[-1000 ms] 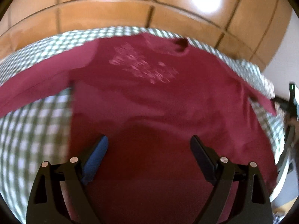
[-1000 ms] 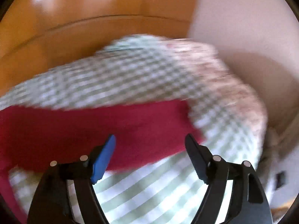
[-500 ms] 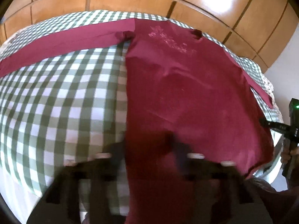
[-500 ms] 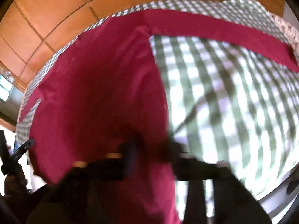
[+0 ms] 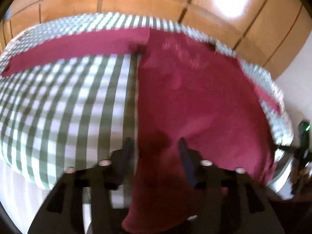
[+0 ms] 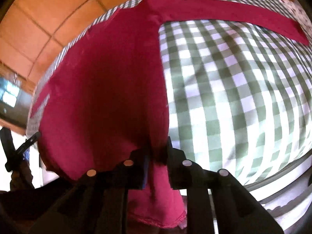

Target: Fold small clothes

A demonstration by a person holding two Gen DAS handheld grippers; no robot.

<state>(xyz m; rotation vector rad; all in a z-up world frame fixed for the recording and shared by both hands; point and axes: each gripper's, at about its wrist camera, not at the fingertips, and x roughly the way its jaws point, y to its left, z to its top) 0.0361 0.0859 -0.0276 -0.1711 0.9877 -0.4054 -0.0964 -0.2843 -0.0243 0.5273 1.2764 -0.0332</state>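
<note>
Maroon long-sleeved shirt (image 5: 195,97) lying front-up on a green-and-white checked cloth (image 5: 58,107), each bottom corner of its hem between the jaws of one of your grippers.

Your left gripper (image 5: 156,146) straddles one hem corner, its jaws opening with the fabric between them but no longer pinched. Your right gripper (image 6: 158,152) has the other corner (image 6: 159,204) bunched between nearly closed fingers that are easing apart (whether the pads grip it, the view does not settle). Should you lift now, the left corner would likely slip free, dragging the fold askew. Both sleeves lie straight out sideways; the body is smooth, with a pale chest print. Wooden floor (image 5: 136,2) shows beyond the cloth.
</note>
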